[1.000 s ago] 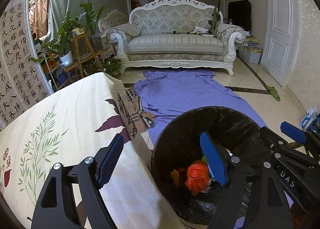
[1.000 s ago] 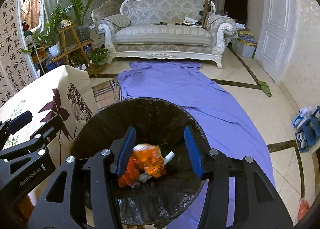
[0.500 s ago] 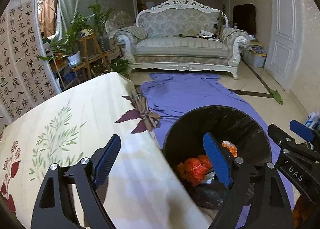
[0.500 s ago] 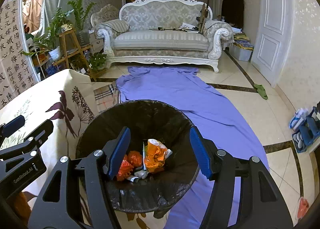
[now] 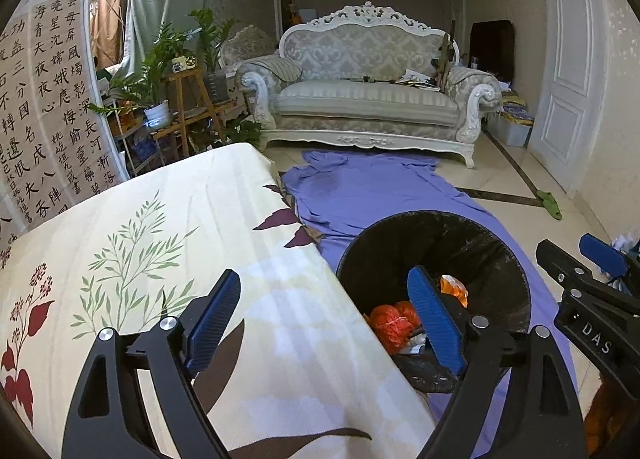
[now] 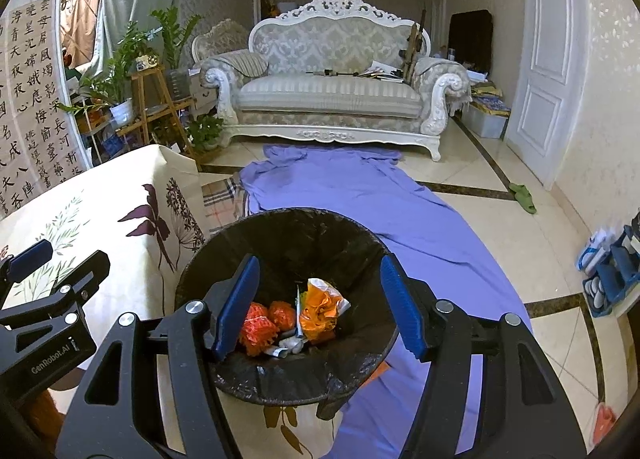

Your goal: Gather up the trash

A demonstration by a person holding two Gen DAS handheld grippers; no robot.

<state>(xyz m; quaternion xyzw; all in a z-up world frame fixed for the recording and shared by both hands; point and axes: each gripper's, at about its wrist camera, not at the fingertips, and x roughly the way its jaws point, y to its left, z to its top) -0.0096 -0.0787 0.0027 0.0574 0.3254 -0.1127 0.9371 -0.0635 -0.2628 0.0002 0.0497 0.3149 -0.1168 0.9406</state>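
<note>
A round bin with a black liner (image 6: 300,215) stands on the floor beside the table. In it lie a crumpled orange wrapper (image 6: 320,305), red mesh scraps (image 6: 256,327) and bits of paper. My right gripper (image 6: 319,261) hovers above the bin's near side, open, with nothing between its blue pads. My left gripper (image 5: 323,275) is open and empty too. It hangs over the table's edge, its right finger above the bin (image 5: 432,217), where the red trash (image 5: 390,323) shows. Each gripper appears at the edge of the other's view.
The table under a cream floral cloth (image 5: 160,239) lies left of the bin. A purple sheet (image 6: 360,199) covers the floor up to a white sofa (image 6: 332,99). Potted plants on a wooden stand (image 5: 180,99) stand at the left and a white door (image 6: 548,79) at the right.
The orange wrapper, earlier between the right jaws, now lies in the bin. The right jaws have widened. Both grippers have risen and drawn back from the bin.
</note>
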